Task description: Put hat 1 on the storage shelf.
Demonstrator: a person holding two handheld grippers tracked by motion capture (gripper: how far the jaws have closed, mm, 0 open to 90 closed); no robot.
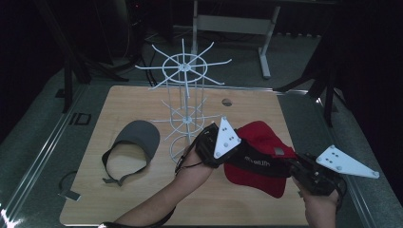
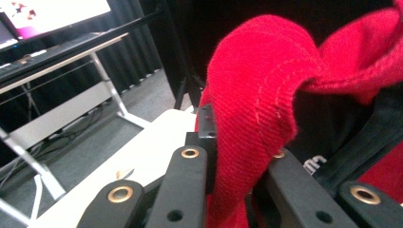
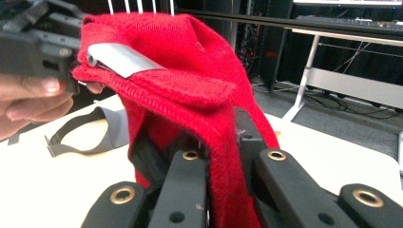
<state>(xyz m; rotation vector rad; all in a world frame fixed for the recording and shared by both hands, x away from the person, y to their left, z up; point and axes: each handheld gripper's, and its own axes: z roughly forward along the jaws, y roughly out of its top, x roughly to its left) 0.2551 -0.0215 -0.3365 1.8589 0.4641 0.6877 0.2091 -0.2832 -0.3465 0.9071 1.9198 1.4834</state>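
**A:** Red cap [image 1: 259, 142], near right over the surface [image 1: 142, 204], pinched by both grippers: left gripper [image 2: 237, 156] fingers clamp its fabric, right gripper [image 3: 223, 156] too.

**B:** Yep. Fingertips are buried in cloth, and the lettering's half hidden.

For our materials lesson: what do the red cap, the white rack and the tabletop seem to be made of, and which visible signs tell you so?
Red cap: woven cloth, matte, probably cotton twill; ribbed weave and stitched seams show.
White rack: thin wire, likely coated metal; slim smooth white rods.
Tabletop: light wood or wood-look laminate; faint grain, low sheen.
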